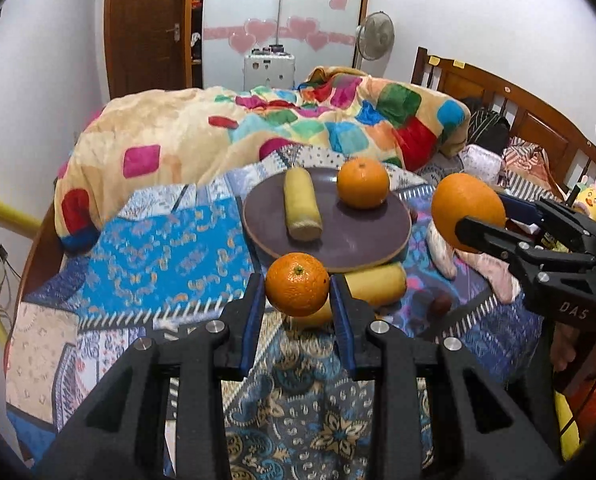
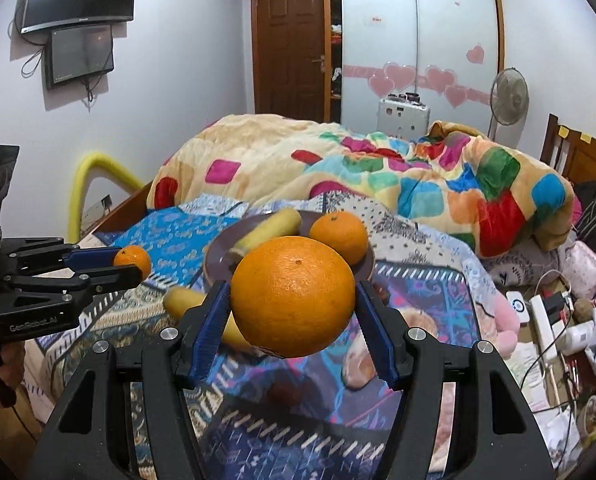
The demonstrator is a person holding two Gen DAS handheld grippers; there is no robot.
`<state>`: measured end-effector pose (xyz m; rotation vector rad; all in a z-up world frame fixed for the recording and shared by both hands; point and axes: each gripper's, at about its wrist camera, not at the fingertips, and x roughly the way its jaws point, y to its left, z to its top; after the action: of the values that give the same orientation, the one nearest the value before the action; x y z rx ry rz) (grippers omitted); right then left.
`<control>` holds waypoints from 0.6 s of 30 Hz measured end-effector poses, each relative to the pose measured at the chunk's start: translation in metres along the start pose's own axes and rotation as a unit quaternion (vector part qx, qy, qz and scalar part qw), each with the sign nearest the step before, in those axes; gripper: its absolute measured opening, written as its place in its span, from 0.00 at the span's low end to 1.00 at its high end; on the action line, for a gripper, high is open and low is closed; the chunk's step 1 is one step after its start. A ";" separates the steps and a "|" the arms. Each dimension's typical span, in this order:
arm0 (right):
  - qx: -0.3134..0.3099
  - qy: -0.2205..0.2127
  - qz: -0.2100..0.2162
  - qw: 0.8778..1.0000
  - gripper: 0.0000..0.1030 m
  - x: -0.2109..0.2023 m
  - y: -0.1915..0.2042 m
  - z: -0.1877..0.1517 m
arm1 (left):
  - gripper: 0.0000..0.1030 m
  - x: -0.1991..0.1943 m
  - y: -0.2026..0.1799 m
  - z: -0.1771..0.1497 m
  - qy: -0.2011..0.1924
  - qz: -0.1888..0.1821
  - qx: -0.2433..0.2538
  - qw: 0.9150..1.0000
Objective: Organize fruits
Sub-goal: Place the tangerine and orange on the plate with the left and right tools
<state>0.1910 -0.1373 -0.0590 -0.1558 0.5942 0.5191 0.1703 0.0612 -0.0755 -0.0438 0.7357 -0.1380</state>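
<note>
A dark round plate (image 1: 349,240) (image 2: 214,258) lies on the patterned bedspread. On it sit a banana piece (image 1: 301,204) (image 2: 270,230) and an orange (image 1: 362,183) (image 2: 339,236). My left gripper (image 1: 298,286) (image 2: 132,266) is shut on a small orange (image 1: 297,283) (image 2: 132,260), held above the bed just before the plate. My right gripper (image 2: 294,300) (image 1: 481,220) is shut on a large orange (image 2: 293,296) (image 1: 467,210), held in the air right of the plate. A banana (image 1: 373,286) (image 2: 186,302) lies on the bedspread by the plate's near edge.
A crumpled colourful blanket (image 1: 258,128) (image 2: 377,168) lies behind the plate. A pink soft toy (image 1: 485,264) (image 2: 501,320) and a small dark fruit (image 1: 441,304) lie to the right. The wooden headboard (image 1: 517,108) and clutter with cables (image 2: 549,320) are further right.
</note>
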 end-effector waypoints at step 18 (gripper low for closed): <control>-0.023 0.019 -0.019 0.999 0.58 0.050 -0.006 0.013 | 0.32 0.047 0.008 0.033 -0.016 0.027 0.009 0.999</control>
<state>0.2353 -0.1175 -0.0772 -0.2206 0.6164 0.4939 0.2275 0.0618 -0.0835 -0.0102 0.7031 -0.0927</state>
